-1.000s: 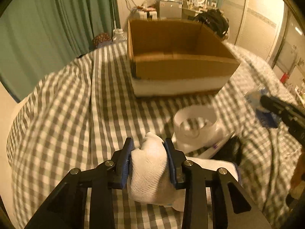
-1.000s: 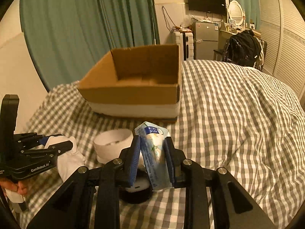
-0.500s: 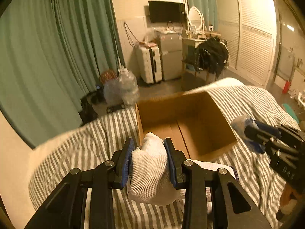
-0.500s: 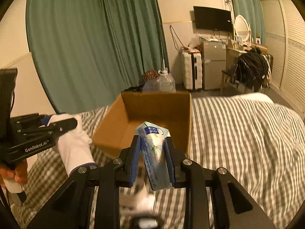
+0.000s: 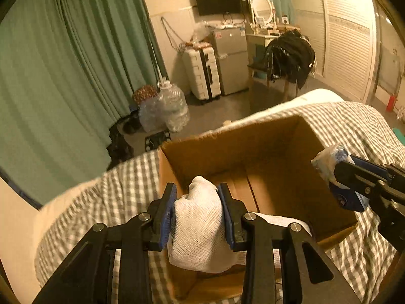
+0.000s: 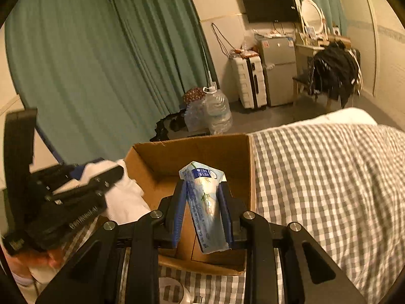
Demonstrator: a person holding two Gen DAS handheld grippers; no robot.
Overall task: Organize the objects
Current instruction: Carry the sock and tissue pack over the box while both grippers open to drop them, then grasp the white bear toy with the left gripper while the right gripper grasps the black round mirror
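An open brown cardboard box (image 5: 273,152) sits on a grey-and-white checked bed; it also shows in the right wrist view (image 6: 197,149). My left gripper (image 5: 197,202) is shut on a white knitted glove (image 5: 200,228) and holds it over the box's near left part. My right gripper (image 6: 202,202) is shut on a pale blue plastic packet (image 6: 205,202) and holds it above the box's near edge. In the left wrist view the right gripper (image 5: 336,177) with the packet (image 5: 326,159) is over the box's right wall. In the right wrist view the left gripper (image 6: 83,185) with the glove (image 6: 124,197) is at the box's left.
The checked bedcover (image 6: 329,182) spreads right of the box. A white round object (image 6: 174,291) lies on the bed below my right gripper. Beyond the bed are green curtains (image 5: 63,76), water jugs (image 5: 172,106), a white suitcase (image 5: 202,73), a small fridge (image 5: 233,58).
Both grippers have risen and moved forward from low over the bed to above the open box, each still holding its object. The white round object has dropped out of the left view.
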